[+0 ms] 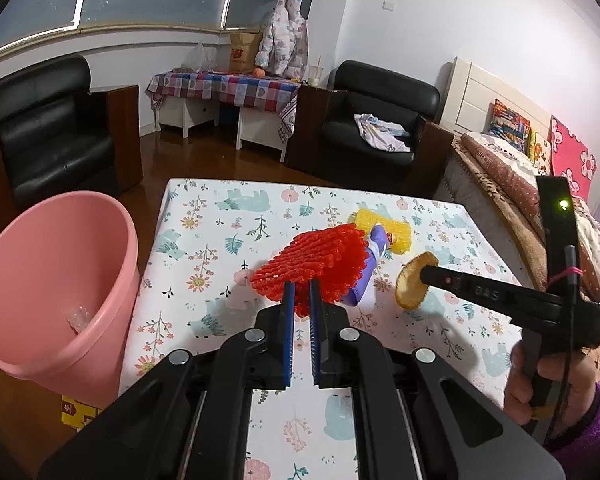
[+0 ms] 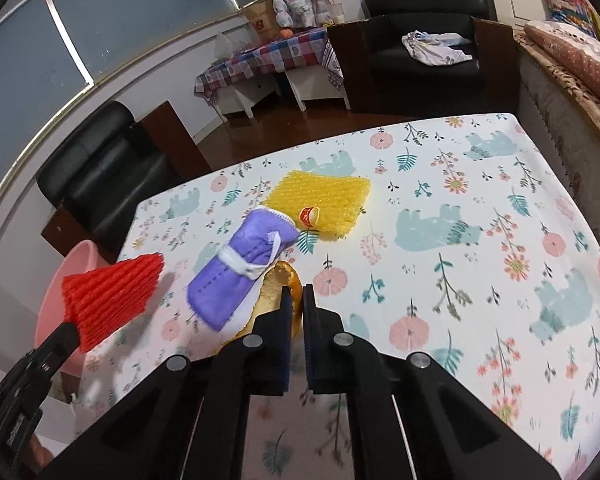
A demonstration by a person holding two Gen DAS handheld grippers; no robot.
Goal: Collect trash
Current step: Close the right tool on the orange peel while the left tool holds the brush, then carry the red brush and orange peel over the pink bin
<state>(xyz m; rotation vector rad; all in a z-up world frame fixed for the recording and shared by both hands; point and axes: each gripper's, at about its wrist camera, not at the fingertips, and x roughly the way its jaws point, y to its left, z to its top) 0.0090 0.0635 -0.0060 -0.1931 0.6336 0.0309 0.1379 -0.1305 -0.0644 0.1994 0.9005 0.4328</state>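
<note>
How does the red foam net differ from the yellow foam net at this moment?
The red foam fruit net is gripped by the left gripper and lifted off the floral-print table; the yellow foam fruit net lies flat on that table, untouched. The yellow one carries a small red sticker; the red one shows none. Both share the same ribbed mesh texture.

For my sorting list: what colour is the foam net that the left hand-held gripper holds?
Red; the foam net shows best in the right wrist view.
</note>
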